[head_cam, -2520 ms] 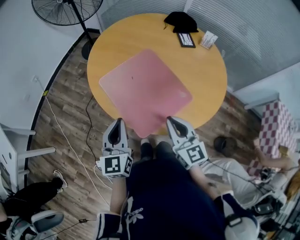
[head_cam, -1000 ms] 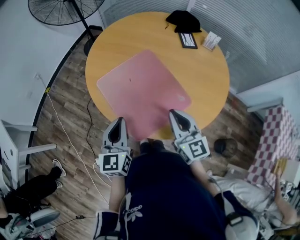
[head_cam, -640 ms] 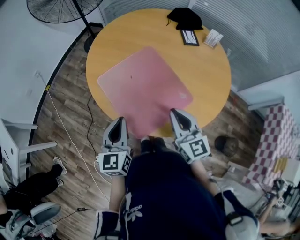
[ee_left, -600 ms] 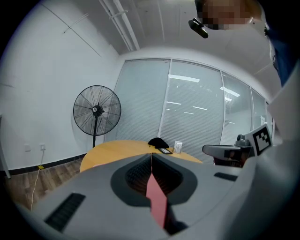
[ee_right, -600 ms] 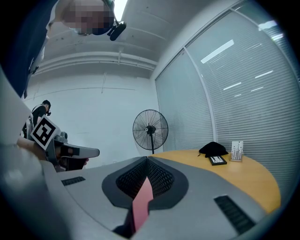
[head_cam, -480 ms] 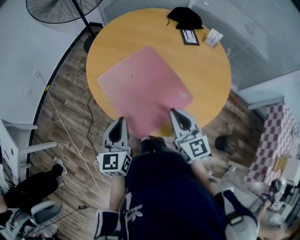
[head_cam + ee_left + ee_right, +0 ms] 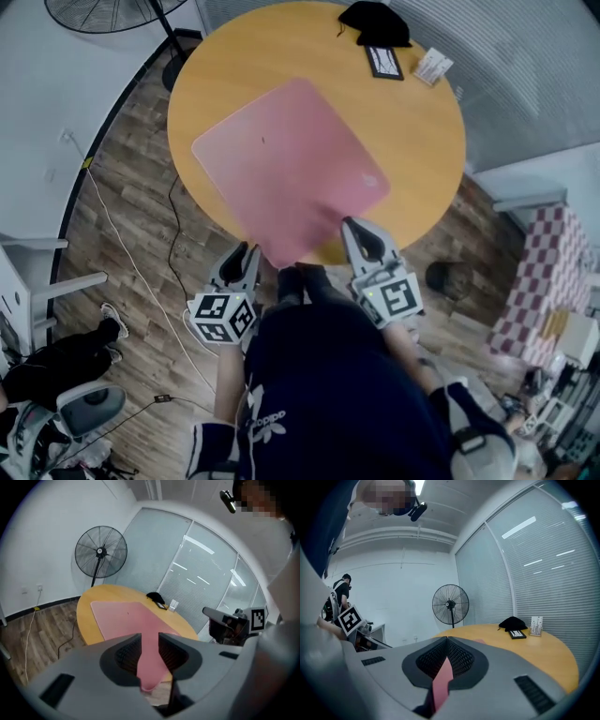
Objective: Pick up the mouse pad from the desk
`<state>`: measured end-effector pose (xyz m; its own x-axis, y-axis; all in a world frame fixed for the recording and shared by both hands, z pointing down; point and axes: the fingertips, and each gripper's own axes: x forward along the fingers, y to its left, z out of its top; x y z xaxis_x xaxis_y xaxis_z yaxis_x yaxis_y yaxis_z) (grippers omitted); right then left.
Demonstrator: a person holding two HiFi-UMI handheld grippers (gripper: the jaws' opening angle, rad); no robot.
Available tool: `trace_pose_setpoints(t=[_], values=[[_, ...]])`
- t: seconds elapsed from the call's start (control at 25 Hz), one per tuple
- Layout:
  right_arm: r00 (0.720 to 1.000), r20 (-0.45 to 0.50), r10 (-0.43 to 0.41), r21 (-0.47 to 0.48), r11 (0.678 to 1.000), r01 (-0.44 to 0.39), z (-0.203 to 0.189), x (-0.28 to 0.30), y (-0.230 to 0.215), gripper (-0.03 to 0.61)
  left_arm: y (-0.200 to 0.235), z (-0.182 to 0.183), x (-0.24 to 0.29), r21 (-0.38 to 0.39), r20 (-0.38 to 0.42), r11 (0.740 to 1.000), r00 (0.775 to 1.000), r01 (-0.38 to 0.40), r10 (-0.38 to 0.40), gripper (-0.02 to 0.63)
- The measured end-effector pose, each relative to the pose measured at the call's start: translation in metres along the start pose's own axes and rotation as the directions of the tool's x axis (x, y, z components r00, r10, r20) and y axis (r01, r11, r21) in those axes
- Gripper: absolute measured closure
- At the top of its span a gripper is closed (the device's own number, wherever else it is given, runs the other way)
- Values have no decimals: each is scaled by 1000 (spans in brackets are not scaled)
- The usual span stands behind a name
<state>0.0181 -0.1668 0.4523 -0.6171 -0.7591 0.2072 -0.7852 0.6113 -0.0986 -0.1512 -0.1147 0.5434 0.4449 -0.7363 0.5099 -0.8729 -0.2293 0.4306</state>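
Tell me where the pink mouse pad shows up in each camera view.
Head view: mouse pad at centre, on the table.
Left gripper view: mouse pad at lower centre.
Right gripper view: mouse pad as thin pink strip, lower centre.
Shared landmark: the standing fan.

Indoor, even overhead light, moderate brightness. A ceiling light [image 7: 420, 485] glares at the top of the right gripper view. Bright strip reflections streak the glass wall [image 7: 525, 541] in both gripper views. Head view is dimmer with a cool cast. The surface [image 7: 412, 141] and mouse pad [image 7: 286, 169] are evenly lit, matte, without glare or hard shadows. Gripper views show strong fisheye bowing and black corners. Closest foreground is soft; the far room is sharper.
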Motion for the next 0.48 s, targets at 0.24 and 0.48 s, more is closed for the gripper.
trace_pose_setpoints(t=[0.24, 0.48], values=[[998, -60, 8, 20, 1000, -6, -20, 3, 9, 575, 9, -59, 12, -82, -164, 996, 985, 32, -45, 482], [993, -120, 10, 30, 1000, -6, -48, 2, 14, 574, 13, -106, 34, -110, -296, 991, 950, 73, -102, 464]])
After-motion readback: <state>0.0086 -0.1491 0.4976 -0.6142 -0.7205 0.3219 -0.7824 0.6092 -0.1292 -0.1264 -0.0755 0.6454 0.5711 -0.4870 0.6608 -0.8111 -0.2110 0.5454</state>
